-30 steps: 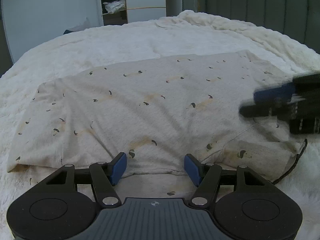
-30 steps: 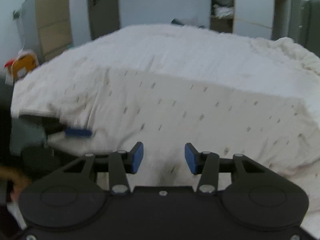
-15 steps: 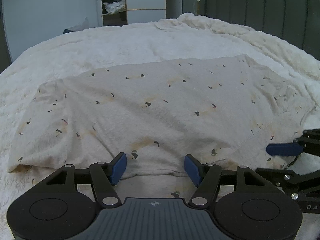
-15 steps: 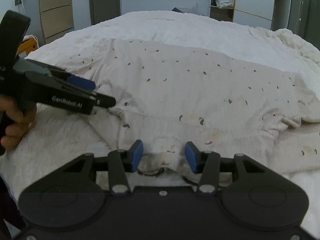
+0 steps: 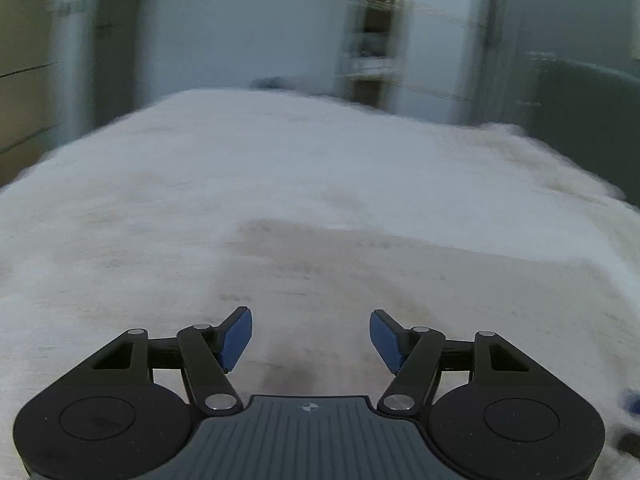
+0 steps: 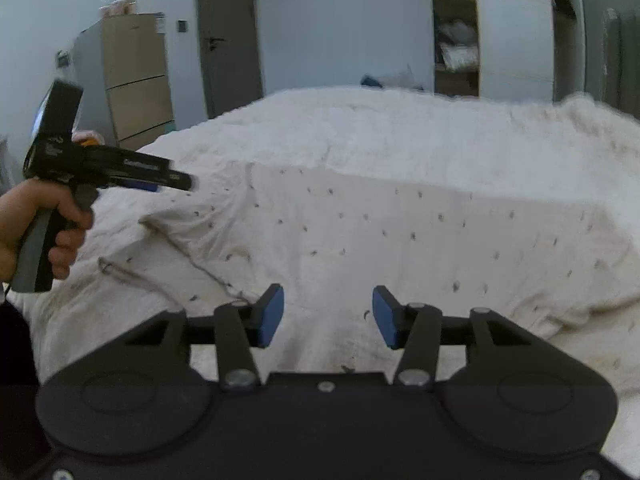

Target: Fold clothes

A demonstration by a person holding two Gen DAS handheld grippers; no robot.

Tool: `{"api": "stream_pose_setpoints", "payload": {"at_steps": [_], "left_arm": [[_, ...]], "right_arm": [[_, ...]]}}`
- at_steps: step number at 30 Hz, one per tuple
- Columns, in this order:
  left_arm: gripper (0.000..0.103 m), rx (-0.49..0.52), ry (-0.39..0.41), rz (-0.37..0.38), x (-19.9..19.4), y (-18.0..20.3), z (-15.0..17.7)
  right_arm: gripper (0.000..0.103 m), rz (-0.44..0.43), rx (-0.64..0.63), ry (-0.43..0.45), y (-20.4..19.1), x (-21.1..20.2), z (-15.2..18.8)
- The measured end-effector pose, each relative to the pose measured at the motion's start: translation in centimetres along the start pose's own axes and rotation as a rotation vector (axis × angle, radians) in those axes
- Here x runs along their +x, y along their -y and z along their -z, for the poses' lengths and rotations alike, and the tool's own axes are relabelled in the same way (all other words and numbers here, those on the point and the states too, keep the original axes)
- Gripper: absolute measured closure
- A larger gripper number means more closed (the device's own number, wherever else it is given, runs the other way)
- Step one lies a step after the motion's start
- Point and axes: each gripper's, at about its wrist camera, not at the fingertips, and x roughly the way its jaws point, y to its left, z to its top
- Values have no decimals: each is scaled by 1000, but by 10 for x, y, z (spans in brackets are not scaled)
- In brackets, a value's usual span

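A cream garment with small dark specks (image 6: 400,236) lies spread flat on the white bed (image 6: 380,128). In the blurred left wrist view it shows as a beige patch (image 5: 400,276) ahead and to the right. My left gripper (image 5: 311,338) is open and empty above the bed's near left part. It also shows in the right wrist view (image 6: 172,182), held in a hand (image 6: 36,224) over the garment's left corner. My right gripper (image 6: 327,318) is open and empty, low over the garment's near edge.
A door (image 6: 228,36) and a wooden drawer cabinet (image 6: 136,80) stand beyond the bed on the left. An open wardrobe shelf with clothes (image 6: 456,52) is at the back right. A dark padded headboard (image 5: 592,120) rises on the right.
My left gripper has swung up and to the left, away from the garment's near edge; its view is now blurred. My right gripper has lifted and pulled back a little. Both stay open.
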Motion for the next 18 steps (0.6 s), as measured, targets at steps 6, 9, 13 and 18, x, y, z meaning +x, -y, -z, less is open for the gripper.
{"api": "stream_pose_setpoints", "payload": {"at_steps": [6, 9, 13, 18], "left_arm": [[59, 59, -228, 20, 45, -36, 0], [40, 52, -229, 78, 41, -44, -17], [29, 0, -230, 207, 52, -53, -68], [28, 66, -284, 360, 102, -38, -115]], "right_arm": [[55, -12, -7, -118, 1, 13, 24], [53, -2, -44, -105, -4, 3, 22], [41, -2, -158, -41, -26, -7, 6], [38, -26, -333, -18, -73, 11, 2]]}}
